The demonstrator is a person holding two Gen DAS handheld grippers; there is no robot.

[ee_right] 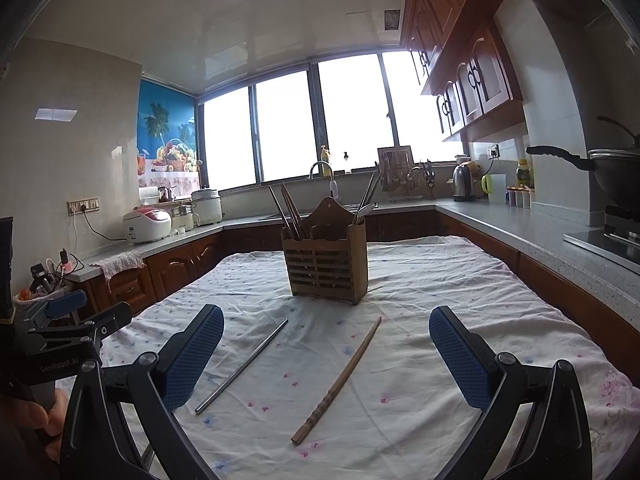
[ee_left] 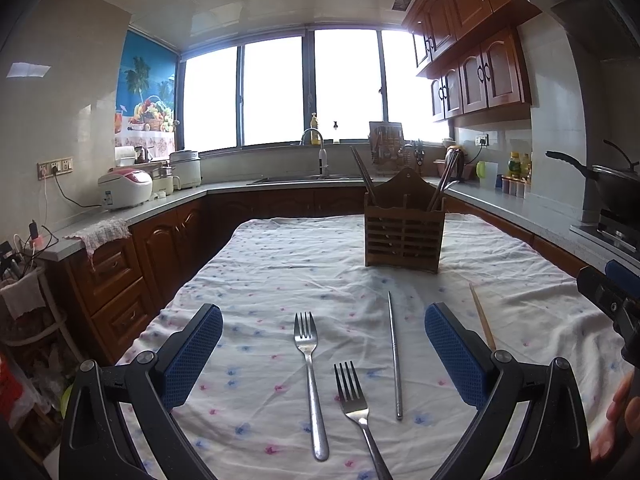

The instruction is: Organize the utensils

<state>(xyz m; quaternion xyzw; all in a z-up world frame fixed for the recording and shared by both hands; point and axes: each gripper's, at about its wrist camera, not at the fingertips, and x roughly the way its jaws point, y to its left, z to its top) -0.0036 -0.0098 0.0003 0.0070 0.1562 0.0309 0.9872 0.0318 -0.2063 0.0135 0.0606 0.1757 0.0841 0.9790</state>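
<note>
A wooden utensil holder (ee_left: pixel 402 236) stands on the floral tablecloth (ee_left: pixel 260 264) and holds chopsticks and a spoon; it also shows in the right wrist view (ee_right: pixel 326 266). Two metal forks (ee_left: pixel 310 376) (ee_left: pixel 358 412) and a metal chopstick (ee_left: pixel 395 354) lie between my open left gripper's (ee_left: pixel 324 354) fingers. A wooden chopstick (ee_left: pixel 483 316) lies to the right. In the right wrist view the metal chopstick (ee_right: pixel 244 364) and wooden chopstick (ee_right: pixel 340 380) lie between my open, empty right gripper's (ee_right: pixel 326 358) fingers.
Kitchen counters (ee_right: pixel 540 232) wrap around the table, with rice cookers (ee_left: pixel 126 188), a sink (ee_left: pixel 308 178), a kettle (ee_right: pixel 464 182) and a wok on the stove (ee_right: pixel 612 172). The other gripper shows at the frame edges (ee_left: pixel 616 300) (ee_right: pixel 68 332).
</note>
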